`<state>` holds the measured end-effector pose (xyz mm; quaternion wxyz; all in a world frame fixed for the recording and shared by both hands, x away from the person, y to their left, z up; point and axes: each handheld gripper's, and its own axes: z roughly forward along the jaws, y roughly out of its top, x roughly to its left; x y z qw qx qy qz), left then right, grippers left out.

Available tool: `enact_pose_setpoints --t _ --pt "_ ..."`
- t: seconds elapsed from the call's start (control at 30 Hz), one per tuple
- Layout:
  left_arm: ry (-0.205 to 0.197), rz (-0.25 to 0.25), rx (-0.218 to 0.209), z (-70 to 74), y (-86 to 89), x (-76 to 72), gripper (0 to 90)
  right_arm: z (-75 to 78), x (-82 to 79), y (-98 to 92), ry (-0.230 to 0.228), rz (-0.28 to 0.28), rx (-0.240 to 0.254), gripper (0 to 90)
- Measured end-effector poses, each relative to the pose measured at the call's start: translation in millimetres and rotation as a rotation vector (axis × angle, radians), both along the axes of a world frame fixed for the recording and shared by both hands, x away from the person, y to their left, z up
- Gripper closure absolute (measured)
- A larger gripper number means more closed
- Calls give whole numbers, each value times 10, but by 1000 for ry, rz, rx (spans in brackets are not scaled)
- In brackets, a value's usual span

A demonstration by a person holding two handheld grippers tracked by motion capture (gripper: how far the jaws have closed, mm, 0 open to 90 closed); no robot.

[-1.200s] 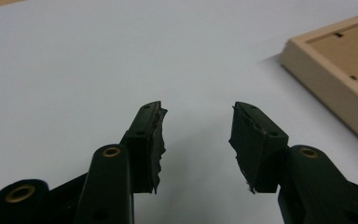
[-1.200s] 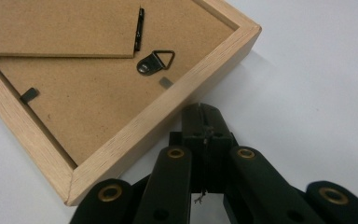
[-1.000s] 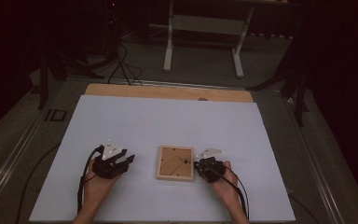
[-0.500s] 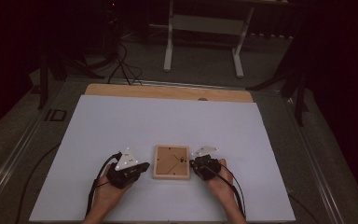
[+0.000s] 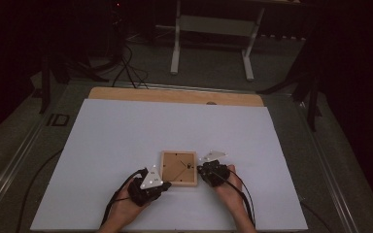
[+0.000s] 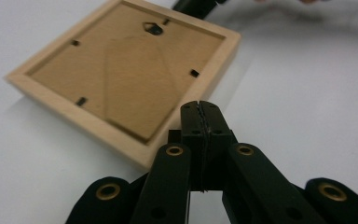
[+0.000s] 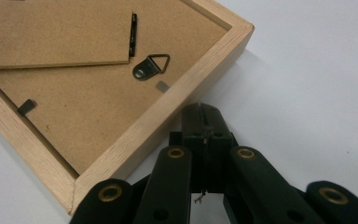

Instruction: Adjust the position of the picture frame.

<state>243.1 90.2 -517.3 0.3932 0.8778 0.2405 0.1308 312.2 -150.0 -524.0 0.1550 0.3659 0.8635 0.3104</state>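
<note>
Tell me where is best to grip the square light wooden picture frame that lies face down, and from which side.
Grip the square light wooden picture frame probably by its raised wooden rim, coming from the right edge, where the right gripper already waits shut. The frame lies flat, so only the rim gives opened jaws something to close over.

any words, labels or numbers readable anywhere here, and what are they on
"ID": large letters on the grey floor mat, beside the table's left edge, in the high view.
Wooden picture frame, lying face down: its backing board bears a hanger and clips but no print in either gripper view.
White tabletop: nothing written.
Grey three-cornered plates on both grippers: pale dots, no text.
</note>
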Motion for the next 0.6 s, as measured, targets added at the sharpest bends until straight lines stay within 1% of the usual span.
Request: enact_pose_setpoints --t 0.03,0.13,0.17,0.3,0.47,0.6 --pt "-19 -9 42 -40 -67 -9 898 -1 4 1 0 -3 2 898" --pt "-27 -1 74 -78 -109 12 898 -3 15 3 2 -10 6 897" --pt "-22 -2 67 -89 -120 20 898 -3 20 4 2 -10 6 897" --pt "-34 -5 81 -97 -171 22 898 -2 43 17 4 -14 8 898" --pt "-33 0 79 -114 -218 48 898 -2 79 48 2 -22 8 898" --pt "-39 8 89 -117 -232 69 898 -5 96 59 3 -26 12 897"
